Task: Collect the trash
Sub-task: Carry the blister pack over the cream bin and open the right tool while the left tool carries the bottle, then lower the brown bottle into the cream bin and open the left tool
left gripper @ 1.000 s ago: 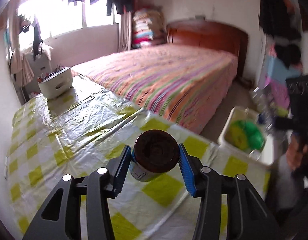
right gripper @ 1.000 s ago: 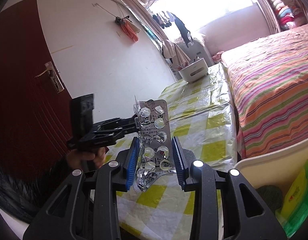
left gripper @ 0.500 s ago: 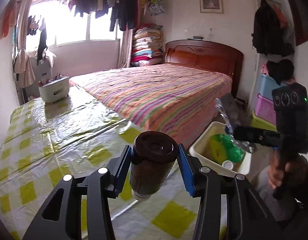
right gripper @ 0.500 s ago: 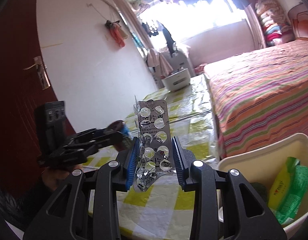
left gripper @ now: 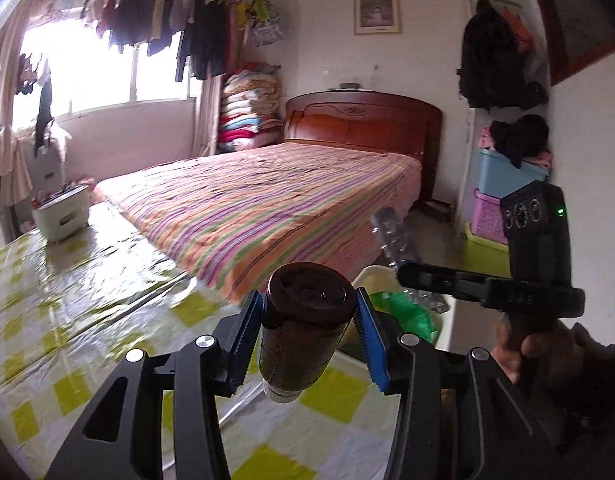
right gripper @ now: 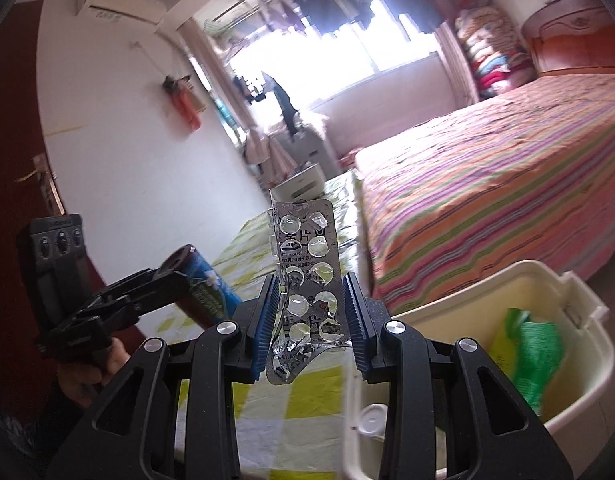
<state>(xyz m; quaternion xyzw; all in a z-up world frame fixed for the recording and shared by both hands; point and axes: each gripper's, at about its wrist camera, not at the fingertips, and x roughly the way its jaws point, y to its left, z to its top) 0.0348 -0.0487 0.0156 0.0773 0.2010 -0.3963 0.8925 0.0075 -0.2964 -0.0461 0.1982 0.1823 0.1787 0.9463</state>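
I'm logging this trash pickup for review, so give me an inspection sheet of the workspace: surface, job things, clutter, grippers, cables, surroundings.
Surface: table under a glossy yellow-and-white checked cover.
Job's things: brown bottle and used blister pack, both held in the air; cream bin at the table's end with a green wrapper and a white cap inside.
Clutter: white container at the table's far end.
Grippers: left hand-held gripper shut on the brown bottle; right hand-held gripper shut on the blister pack.
Cables: nothing seen.
Surroundings: striped bed, window with hanging clothes, stacked plastic boxes.
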